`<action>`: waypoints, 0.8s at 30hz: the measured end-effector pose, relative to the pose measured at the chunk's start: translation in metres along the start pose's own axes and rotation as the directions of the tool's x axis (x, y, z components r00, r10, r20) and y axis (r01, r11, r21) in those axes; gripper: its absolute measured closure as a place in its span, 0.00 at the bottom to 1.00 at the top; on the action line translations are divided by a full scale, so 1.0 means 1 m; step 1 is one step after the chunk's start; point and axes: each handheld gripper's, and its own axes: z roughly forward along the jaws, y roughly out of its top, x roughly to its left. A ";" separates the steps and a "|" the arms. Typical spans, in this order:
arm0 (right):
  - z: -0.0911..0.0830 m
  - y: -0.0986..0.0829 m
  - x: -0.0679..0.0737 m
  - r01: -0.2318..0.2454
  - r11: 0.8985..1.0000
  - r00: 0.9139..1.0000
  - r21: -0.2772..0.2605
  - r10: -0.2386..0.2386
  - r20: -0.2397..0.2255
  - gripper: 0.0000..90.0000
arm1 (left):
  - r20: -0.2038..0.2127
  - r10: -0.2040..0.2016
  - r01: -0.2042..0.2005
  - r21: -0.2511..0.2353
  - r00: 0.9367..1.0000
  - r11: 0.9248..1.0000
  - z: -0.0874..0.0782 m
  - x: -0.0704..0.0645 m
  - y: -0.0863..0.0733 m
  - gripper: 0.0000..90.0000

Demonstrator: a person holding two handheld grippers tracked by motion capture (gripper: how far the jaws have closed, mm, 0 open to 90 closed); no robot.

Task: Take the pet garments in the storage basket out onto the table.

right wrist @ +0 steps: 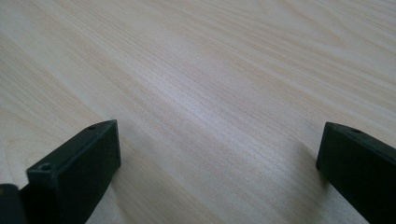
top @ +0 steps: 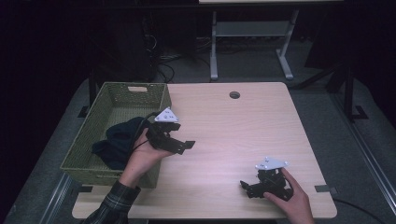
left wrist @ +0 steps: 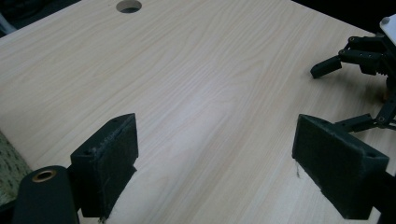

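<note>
The table (top: 243, 135) is pale wood-grain, smooth with a soft sheen. The green basket (top: 116, 100) is woven; dark cloth (top: 119, 140) lies inside. Gripper jaws are matt black.

Left gripper (top: 180, 145) held up in the left hand (top: 145, 151), plaid sleeve (top: 114, 201) at the wrist, grey plate on top, fingers (left wrist: 108, 163) spread wide with nothing between them, pointing right across the desk (top: 233, 135). Right gripper (top: 247, 187) sits low by the near right edge, right hand (top: 292, 198) wrapped around its back, fingers (right wrist: 77, 170) also wide apart and empty, pointing left.
</note>
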 end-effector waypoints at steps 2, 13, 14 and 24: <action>0.000 0.000 0.000 0.000 1.000 1.000 0.000 0.000 0.000 0.00 | -0.004 -0.004 0.004 -0.005 1.000 1.000 -0.003 0.002 -0.001 0.16; 0.000 0.000 0.000 0.000 1.000 1.000 0.000 0.000 0.000 0.00 | -0.028 -0.025 0.024 -0.026 0.999 0.999 -0.022 0.016 -0.005 0.21; 0.000 0.000 0.000 0.000 1.000 1.000 0.000 0.000 0.000 0.00 | -0.030 -0.034 0.033 -0.033 0.999 0.999 -0.023 0.017 -0.005 0.22; 0.000 0.000 0.000 0.001 1.000 1.000 0.000 -0.001 0.000 0.00 | -0.051 -0.051 0.048 -0.049 0.997 0.998 -0.037 0.028 -0.009 0.23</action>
